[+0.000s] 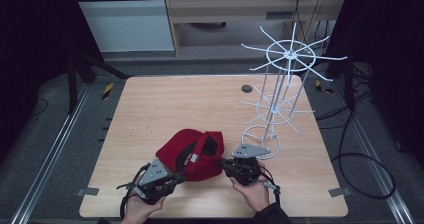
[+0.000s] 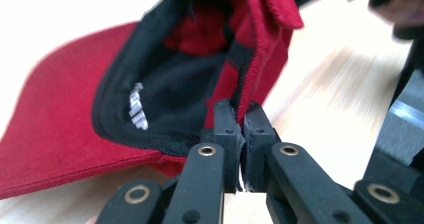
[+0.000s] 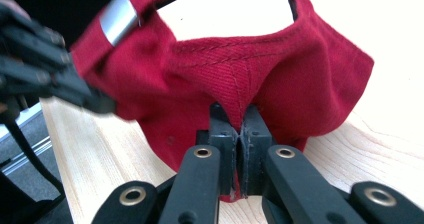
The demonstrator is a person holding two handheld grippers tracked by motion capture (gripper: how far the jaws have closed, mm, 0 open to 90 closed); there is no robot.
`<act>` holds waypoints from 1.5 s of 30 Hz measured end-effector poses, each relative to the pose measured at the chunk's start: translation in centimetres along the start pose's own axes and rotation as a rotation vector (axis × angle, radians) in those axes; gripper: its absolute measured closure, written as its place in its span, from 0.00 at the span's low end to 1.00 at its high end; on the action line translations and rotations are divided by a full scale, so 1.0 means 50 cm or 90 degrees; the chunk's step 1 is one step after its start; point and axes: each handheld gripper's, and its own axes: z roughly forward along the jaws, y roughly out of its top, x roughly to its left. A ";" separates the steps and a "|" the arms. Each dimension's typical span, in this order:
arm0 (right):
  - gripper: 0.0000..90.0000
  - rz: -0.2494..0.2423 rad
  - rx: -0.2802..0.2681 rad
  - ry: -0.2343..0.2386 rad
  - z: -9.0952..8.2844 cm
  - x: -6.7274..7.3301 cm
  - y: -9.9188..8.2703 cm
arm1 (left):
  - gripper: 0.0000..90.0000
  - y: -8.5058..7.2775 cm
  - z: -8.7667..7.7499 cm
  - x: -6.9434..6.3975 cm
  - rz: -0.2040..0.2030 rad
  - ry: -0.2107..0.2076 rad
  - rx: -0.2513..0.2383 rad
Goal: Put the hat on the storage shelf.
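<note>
Nearest the high view's camera are the person's two hands, each with a gripper, at the near edge of the table (image 1: 150, 104). Both grippers hold the red cap (image 1: 192, 151), which lies on the wood between them, just in front of the hands.

The left gripper (image 2: 239, 115) has its jaws pinched tight on the cap's edge, where red cloth meets the black lining; only a thin fold of fabric sits between the pads. In the left gripper view the cap's inside faces that camera, with a white label on the black lining and the brim stretching to the left.

The right gripper (image 3: 236, 118) is clamped just as tightly on a pucker of the crown's red cloth, the fabric drawn into a ridge between its pads. A silver buckle (image 3: 118, 17) on the cap's strap shows at upper left in the right gripper view.

Farther back on the table's right side stands a white wire rack (image 1: 280, 91), its round base just behind the right gripper. A small dark disc (image 1: 246, 88) lies near the far edge.
</note>
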 end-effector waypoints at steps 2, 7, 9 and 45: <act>0.90 -0.014 -0.003 -0.003 -0.002 0.002 0.001 | 0.97 0.014 -0.011 0.006 -0.009 -0.002 -0.016; 0.71 -0.035 -0.017 -0.012 -0.011 0.005 0.001 | 0.97 0.048 -0.025 0.016 -0.014 0.003 -0.044; 0.67 -0.038 -0.023 -0.014 -0.015 0.004 0.000 | 0.97 0.067 -0.030 0.020 -0.015 0.008 -0.049; 0.98 -0.098 -0.045 0.059 0.009 0.000 0.012 | 0.95 0.197 -0.083 0.066 -0.017 0.090 -0.122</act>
